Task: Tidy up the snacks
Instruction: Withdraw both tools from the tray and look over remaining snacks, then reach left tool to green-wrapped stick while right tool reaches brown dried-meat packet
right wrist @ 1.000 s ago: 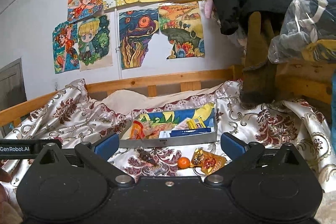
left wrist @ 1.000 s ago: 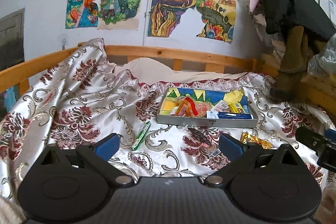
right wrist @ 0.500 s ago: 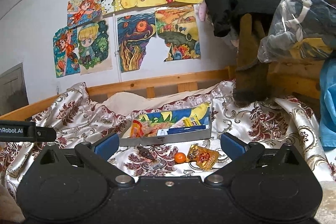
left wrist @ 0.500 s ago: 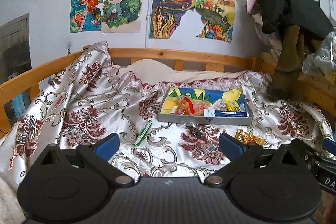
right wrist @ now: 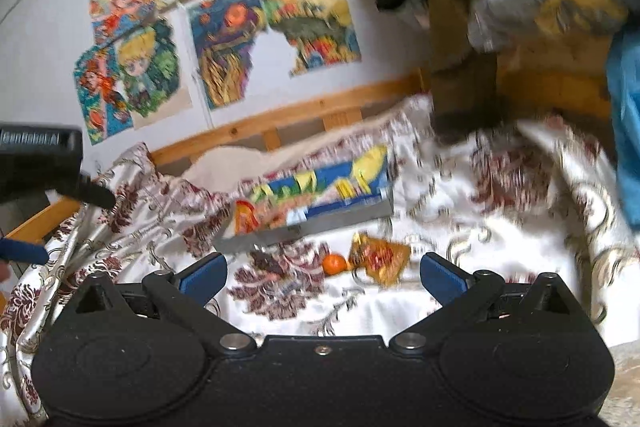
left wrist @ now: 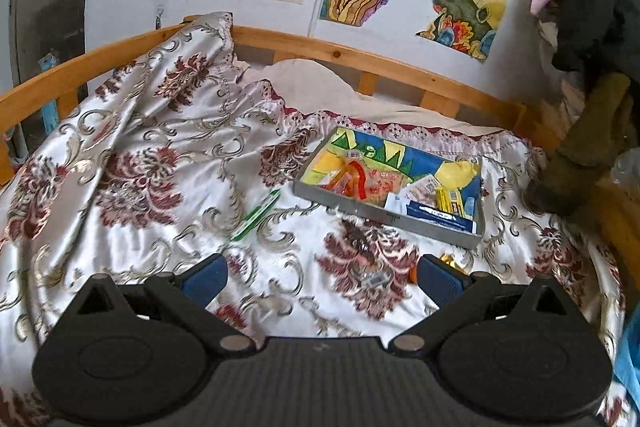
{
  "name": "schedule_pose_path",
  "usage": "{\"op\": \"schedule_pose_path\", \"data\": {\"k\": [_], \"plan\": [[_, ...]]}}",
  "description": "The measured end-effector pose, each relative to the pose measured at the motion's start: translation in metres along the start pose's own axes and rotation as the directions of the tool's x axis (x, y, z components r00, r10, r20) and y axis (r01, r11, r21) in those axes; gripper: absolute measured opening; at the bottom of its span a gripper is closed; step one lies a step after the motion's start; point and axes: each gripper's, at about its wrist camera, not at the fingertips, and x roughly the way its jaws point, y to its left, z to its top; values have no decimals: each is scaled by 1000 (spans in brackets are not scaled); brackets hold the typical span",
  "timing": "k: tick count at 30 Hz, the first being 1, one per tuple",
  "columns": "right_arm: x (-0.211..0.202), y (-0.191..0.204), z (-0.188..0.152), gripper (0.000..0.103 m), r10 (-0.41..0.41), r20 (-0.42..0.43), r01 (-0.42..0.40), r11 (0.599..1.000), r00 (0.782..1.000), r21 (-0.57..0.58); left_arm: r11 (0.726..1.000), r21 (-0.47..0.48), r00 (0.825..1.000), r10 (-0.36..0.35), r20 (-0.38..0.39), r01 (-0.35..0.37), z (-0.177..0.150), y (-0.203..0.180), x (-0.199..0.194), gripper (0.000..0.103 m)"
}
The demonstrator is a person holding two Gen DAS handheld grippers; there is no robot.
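Jaws wide apart, empty, on left gripper (left wrist: 320, 275) and right gripper (right wrist: 320, 273) (blurry), above bedspread (left wrist: 160, 187); snack tray (left wrist: 440, 227) ahead.

Even, soft daylight, no harsh shadows; left wrist view is sharp, right wrist view motion-blurred, both fisheye-bent with dark corners.

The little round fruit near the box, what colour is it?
Orange. The small round fruit shows best in the right wrist view, lying on the bedspread beside a golden wrapper.
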Motion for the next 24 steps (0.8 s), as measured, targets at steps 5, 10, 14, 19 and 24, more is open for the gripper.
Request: {"op": "schedule_pose_path", "data": {"k": [5, 10, 14, 19, 24], "plan": [[30, -16, 7, 102, -7, -90, 17, 994, 996, 104, 999, 25, 999, 31, 13, -31, 4, -23, 35, 102], [62, -17, 16, 102, 30, -157, -6, 988, 987, 152, 995, 44, 995, 93, -24, -91, -5, -28, 78, 102], [90, -7, 23, 102, 31, -197, -11, 995, 980, 99, 994, 12, 994, 109, -30, -109, -14, -9, 98, 102], [127, 10, 28, 102, 37, -209, -47, 998, 977, -44, 994, -7, 993, 112, 24, -112, -12, 26, 119, 102], [171, 28, 27, 102, 82, -214, -120, 979, 973, -167, 987, 132, 995, 89, 34, -92, 5, 56, 166, 102]]}}
